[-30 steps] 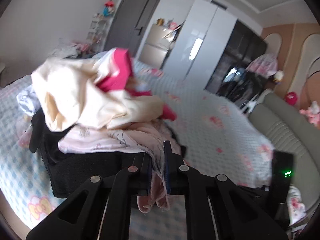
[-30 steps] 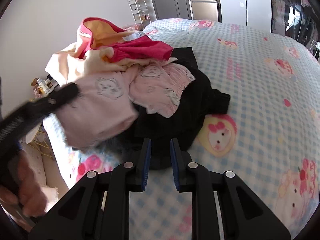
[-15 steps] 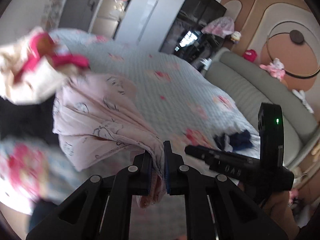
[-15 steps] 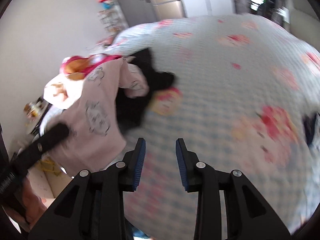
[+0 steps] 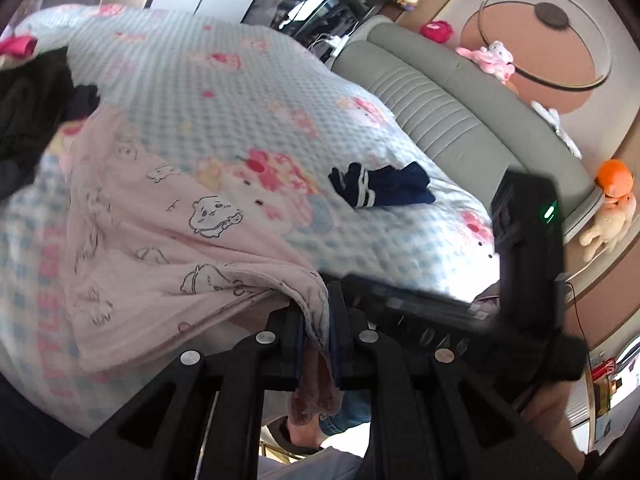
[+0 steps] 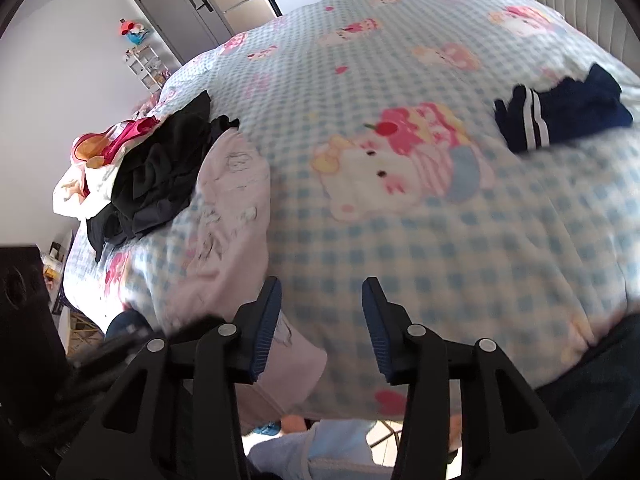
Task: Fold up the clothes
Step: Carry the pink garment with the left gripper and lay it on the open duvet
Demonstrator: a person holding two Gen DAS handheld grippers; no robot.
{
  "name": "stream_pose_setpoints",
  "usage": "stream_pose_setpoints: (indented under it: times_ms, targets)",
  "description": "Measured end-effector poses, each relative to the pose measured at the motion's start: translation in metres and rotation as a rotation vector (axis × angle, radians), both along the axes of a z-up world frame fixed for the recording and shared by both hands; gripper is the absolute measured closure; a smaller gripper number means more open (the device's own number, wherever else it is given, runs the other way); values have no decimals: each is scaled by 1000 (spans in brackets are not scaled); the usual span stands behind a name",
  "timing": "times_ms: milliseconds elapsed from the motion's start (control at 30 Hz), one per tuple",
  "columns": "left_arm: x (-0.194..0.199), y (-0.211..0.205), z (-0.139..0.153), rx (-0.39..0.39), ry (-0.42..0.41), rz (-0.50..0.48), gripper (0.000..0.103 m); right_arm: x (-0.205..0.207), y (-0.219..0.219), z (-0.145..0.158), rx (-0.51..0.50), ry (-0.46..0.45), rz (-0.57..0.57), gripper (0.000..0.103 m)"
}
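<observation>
Fabric of a pink garment is pinched between the shut fingers of the left gripper, a bunched edge hanging out below the pads. From that grip the cloth is trailing away over the near edge of the bed, most of it lying crumpled on the checked cover, its far end reaching towards the black garment. The right gripper is hovering over the near edge of the bed just beside the pink cloth, its jaws opening, and nothing is lying between them. Judging by this, the person is working at the first step of a fold: getting one piece clear of the pile and onto open bedding so that it can be spread. The next move is likely calling for the right gripper to take a second edge or corner of the pink garment, well apart from the left grip, so both can pull it taut and lay it flat. Farther off, a navy piece with white stripes is lying alone on the cover, and beyond it the grey headboard is closing the view.
</observation>
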State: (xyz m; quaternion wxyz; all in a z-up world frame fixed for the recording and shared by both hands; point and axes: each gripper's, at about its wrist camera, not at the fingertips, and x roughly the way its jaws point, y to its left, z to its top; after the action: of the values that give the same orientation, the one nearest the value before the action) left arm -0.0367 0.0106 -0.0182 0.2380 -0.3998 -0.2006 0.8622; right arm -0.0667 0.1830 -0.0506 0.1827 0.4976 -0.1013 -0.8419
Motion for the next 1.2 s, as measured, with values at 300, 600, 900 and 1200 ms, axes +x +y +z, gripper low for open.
stream_pose_setpoints:
  times_ms: [300, 600, 900, 1200]
  targets:
    - [-28, 49, 75, -47, 136, -116, 92, 14, -5, 2, 122, 79, 58, 60]
    - [-42, 66, 130, -39, 285, -94, 89, 9, 41, 30, -56, 134, -57, 43]
    - [-54, 30, -11, -92, -111, 1, 88, -4, 48, -8, -67, -1, -54, 42]
    - [-52, -27, -14, -192, -75, 181, 81, -13, 41, -46, 159, -53, -142, 76]
